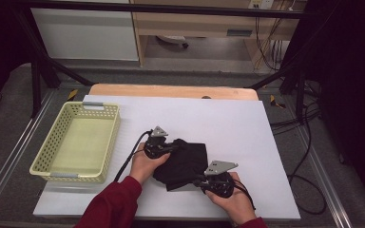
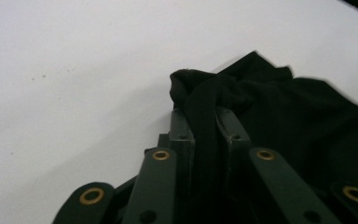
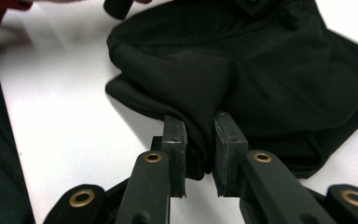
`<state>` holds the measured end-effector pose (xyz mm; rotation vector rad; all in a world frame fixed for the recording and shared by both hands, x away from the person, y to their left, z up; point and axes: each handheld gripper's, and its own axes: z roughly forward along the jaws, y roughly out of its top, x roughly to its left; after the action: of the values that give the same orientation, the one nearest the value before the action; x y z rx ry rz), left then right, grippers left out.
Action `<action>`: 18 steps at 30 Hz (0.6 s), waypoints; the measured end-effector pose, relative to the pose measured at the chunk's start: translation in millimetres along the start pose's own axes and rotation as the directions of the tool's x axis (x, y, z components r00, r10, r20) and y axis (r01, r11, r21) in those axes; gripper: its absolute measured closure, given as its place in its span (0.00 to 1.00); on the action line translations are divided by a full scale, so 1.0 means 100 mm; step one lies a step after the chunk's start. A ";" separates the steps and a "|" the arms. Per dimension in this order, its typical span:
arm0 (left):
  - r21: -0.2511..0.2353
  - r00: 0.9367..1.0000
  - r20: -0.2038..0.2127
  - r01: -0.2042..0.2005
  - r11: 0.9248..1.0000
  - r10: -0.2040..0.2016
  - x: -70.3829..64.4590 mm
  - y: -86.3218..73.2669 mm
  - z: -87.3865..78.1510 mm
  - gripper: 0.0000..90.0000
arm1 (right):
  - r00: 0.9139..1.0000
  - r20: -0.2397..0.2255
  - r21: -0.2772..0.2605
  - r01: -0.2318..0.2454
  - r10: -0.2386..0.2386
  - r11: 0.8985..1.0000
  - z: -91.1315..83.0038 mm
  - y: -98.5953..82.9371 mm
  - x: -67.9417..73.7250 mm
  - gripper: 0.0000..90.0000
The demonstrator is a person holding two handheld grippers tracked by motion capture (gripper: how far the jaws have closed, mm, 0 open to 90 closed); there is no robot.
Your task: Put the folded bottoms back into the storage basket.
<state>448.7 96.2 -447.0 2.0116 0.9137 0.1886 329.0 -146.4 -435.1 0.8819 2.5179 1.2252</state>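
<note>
Centrally in the high view, a crumpled, folded black cloth (image 1: pixel 183 161) lies bunched; left gripper (image 1: pixel 170 147) and right gripper (image 1: pixel 198 181) each seemingly clamp a fold.

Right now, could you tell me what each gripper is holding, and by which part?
Both hold the black cloth: the left gripper pinches a bunched fold at its edge, and the right gripper pinches a fold at its near edge.

A white surface (image 1: pixel 228 118) lies over a wooden top. Grey floor (image 1: pixel 9 123) surrounds it, with black frame bars, a wooden cabinet (image 1: pixel 195 23) at the far side, and cables (image 1: pixel 304 142) trailing at right.
</note>
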 end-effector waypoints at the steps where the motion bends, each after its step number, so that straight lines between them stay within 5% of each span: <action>1: -0.007 1.000 0.002 0.002 1.000 -0.002 -0.01 0.02 -0.02 0.89 | 1.000 -0.002 -0.010 -0.004 0.004 1.000 -0.02 0.01 0.00 0.86; 18: -0.088 0.998 0.026 -0.055 0.995 0.057 -0.22 0.34 -0.32 0.90 | 0.999 -0.005 -0.148 -0.049 0.049 0.988 -0.22 0.15 -0.07 0.88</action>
<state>437.0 91.6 -397.2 1.9557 0.8184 0.2263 331.5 -157.4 -410.5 0.9115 2.3830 1.4074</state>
